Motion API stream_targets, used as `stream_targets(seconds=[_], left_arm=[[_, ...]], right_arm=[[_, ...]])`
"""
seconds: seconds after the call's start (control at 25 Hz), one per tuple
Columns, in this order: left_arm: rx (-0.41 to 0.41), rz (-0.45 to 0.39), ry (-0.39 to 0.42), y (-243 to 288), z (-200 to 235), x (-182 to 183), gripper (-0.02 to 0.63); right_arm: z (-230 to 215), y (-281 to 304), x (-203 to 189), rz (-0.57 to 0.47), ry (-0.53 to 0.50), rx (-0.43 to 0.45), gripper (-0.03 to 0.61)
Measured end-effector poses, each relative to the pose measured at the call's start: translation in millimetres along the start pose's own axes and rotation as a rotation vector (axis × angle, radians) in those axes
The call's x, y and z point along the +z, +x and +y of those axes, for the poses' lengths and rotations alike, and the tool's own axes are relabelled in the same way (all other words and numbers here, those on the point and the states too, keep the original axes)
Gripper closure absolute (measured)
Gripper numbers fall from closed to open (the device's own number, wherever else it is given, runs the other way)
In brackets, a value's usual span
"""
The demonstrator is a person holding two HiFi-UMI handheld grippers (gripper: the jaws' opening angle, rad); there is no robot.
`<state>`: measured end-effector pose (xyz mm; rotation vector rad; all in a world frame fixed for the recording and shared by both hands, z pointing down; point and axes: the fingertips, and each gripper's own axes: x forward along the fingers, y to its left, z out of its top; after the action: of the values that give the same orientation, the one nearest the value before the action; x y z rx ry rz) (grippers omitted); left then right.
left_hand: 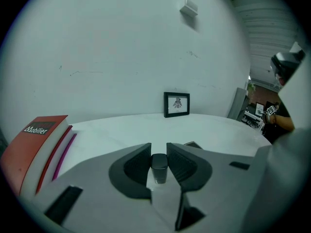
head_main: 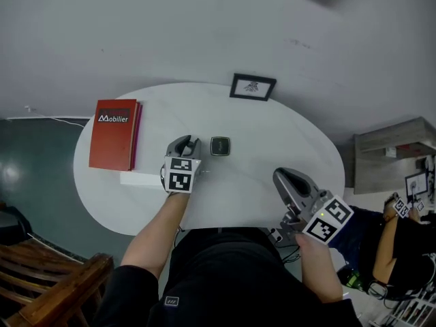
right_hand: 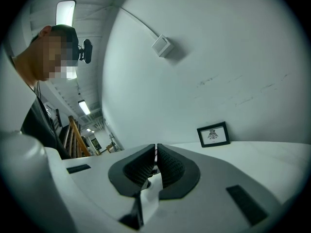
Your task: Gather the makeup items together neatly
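Note:
My left gripper (head_main: pixel 187 142) hovers over the middle of the white oval table (head_main: pixel 286 135). In the left gripper view its jaws (left_hand: pixel 158 147) are shut on a small dark makeup tube (left_hand: pixel 159 166), which stands upright between the pads. Just right of that gripper a dark square compact (head_main: pixel 219 146) lies flat on the table; a corner of the compact (left_hand: pixel 193 144) peeks past the right jaw. My right gripper (head_main: pixel 285 178) is at the table's near right edge, shut with nothing between its fingers (right_hand: pixel 156 152).
A red book (head_main: pixel 114 133) lies at the table's left on a white flat slab (head_main: pixel 139 178). A small framed picture (head_main: pixel 252 87) stands at the far edge against the wall. A wooden chair (head_main: pixel 54 278) is at lower left, another person (head_main: pixel 398 240) at right.

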<state>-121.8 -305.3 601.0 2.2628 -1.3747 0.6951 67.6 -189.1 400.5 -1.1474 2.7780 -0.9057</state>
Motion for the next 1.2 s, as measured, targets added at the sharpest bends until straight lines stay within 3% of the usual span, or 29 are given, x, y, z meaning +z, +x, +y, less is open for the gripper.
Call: stream_targets(seconds=[0.32,0.6,0.92,1.2], left_arm=[[0.032,-0.021,-0.025,-23.0,-6.7,-21.1,0.509],[0.043,0.023,-0.054,-30.5,-12.0,-51.5,0.509],[0.057,0.064,0.027,-11.3,-18.6,-53.3,0.509],[0.106,0.189,0.073,3.6,-16.1,-60.3,0.509]], right_arm=[[-2.0,4.5,-5.2,0.024,0.005,0.027,0.541],[1.3,6.3,-4.6,0.033,-0.004,0.040,0.541],[-0.6,-2.7,-11.3,0.041,0.007,0.018,0.541],[-9.4,-13.9,-4.4,0.017,0.013,-0.010,0.540]])
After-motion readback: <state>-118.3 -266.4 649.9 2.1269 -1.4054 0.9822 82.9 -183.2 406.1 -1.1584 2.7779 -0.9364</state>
